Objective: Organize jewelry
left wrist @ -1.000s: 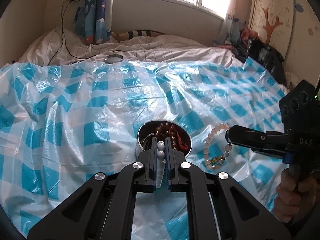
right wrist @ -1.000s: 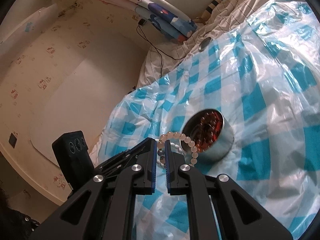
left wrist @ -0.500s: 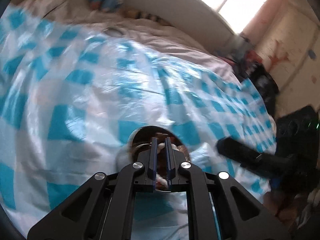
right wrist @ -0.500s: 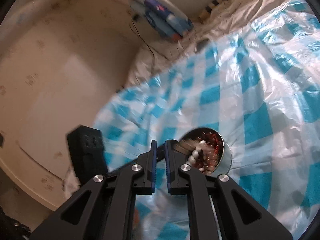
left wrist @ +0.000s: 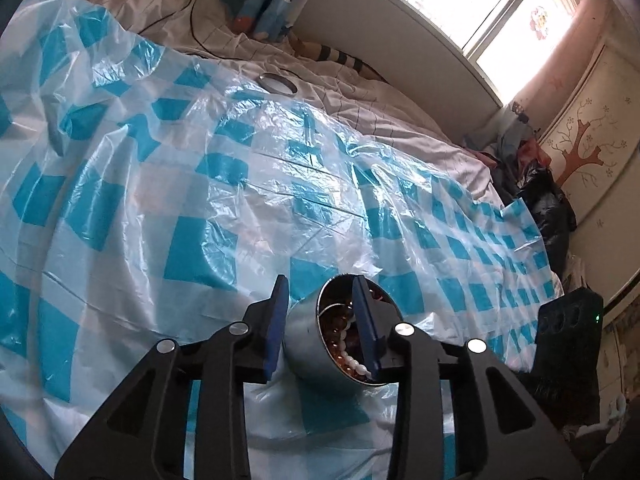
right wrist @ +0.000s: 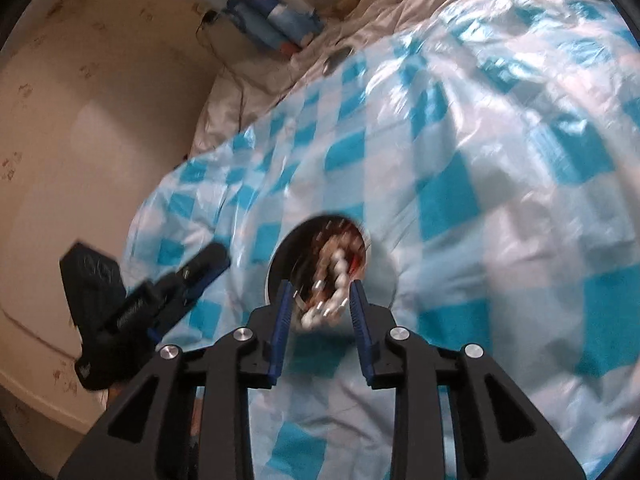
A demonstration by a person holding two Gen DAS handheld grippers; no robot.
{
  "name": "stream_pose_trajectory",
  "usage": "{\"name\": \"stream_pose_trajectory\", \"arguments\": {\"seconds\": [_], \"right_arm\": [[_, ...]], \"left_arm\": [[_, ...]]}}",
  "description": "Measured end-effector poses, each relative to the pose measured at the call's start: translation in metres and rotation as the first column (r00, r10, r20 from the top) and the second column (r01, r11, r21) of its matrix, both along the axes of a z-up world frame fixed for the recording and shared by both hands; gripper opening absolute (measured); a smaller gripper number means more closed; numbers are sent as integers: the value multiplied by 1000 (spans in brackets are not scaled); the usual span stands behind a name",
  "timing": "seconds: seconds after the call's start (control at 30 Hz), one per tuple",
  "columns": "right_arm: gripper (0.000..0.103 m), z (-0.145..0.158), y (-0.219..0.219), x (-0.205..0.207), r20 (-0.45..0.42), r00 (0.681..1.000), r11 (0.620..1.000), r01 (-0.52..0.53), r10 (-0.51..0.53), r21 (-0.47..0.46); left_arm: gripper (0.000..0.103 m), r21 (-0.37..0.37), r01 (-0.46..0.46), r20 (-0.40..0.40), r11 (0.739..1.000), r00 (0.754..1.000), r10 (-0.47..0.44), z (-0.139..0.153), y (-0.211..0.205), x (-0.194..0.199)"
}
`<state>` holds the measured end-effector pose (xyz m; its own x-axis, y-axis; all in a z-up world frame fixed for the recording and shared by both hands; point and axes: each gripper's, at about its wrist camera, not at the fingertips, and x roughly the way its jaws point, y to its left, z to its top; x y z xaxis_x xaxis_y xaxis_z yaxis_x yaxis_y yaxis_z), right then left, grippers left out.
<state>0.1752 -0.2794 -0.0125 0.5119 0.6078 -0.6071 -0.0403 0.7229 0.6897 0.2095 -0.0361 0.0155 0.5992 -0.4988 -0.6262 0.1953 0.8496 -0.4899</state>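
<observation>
A round metal tin (left wrist: pixel 308 344) lies on the blue-and-white checked plastic sheet (left wrist: pixel 192 208), filled with brown and red beads. A white bead bracelet (left wrist: pixel 354 362) rests inside it. My left gripper (left wrist: pixel 320 300) is open, its fingers either side of the tin's rim. In the right wrist view the tin (right wrist: pixel 280 264) is blurred, with a pale bead bracelet (right wrist: pixel 336 276) at its mouth. My right gripper (right wrist: pixel 318 292) is open just in front of the tin, with beads between its fingers. The left gripper (right wrist: pixel 200 268) shows at the left of that view.
The sheet covers a bed. A metal lid (left wrist: pixel 278 83) lies on the white bedding behind the sheet, with a black cable (left wrist: pixel 200 40) near it. Dark bags and clothes (left wrist: pixel 536 200) pile at the right wall. A window is behind the bed.
Both grippers were shut on bead bracelets a second ago. Both have moved to the tin and opened, and the bracelets now lie in or at the tin.
</observation>
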Motion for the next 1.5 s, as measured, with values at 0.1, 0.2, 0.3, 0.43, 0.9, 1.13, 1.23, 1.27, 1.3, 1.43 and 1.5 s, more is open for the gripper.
{"name": "stream_pose_trajectory", "arguments": {"seconds": [0.1,0.2,0.3,0.43,0.9,1.13,1.23,1.27,1.3,1.43,1.5], "right_arm": [[30,-1,18,5,13,998,998,-54,54,15],[39,6,43,4,46,991,992,-122,124,-37],[44,7,51,4,47,990,988,-130,134,-77],[56,17,32,-1,78,996,994,-24,32,-104],[94,25,57,-98,193,981,775,117,6,-621],[95,35,63,-147,235,971,790,181,-48,-586],[95,45,70,-158,241,970,790,181,-44,-586],[95,48,71,-161,247,968,787,185,-42,-589],[95,55,75,-167,262,964,781,190,-36,-594],[95,59,78,-185,293,955,757,219,-38,-616],[95,54,72,-190,303,950,754,255,-77,-605]], "left_arm": [[33,3,7,-2,1000,1000,-7,-1,-2,-1],[35,1,5,0,1000,1000,-5,0,-1,-2],[38,0,3,2,1000,1000,-3,1,0,-4],[41,91,0,44,996,999,-4,7,-4,-16],[75,367,-77,120,927,992,35,3,5,-115],[87,384,-115,160,916,985,56,13,11,-164],[88,377,-126,167,918,984,66,17,13,-180],[89,375,-127,171,918,983,66,18,14,-185],[89,376,-131,178,917,982,67,19,15,-191],[90,362,-161,173,918,979,104,16,17,-196],[90,361,-177,169,916,978,122,13,17,-192]]}}
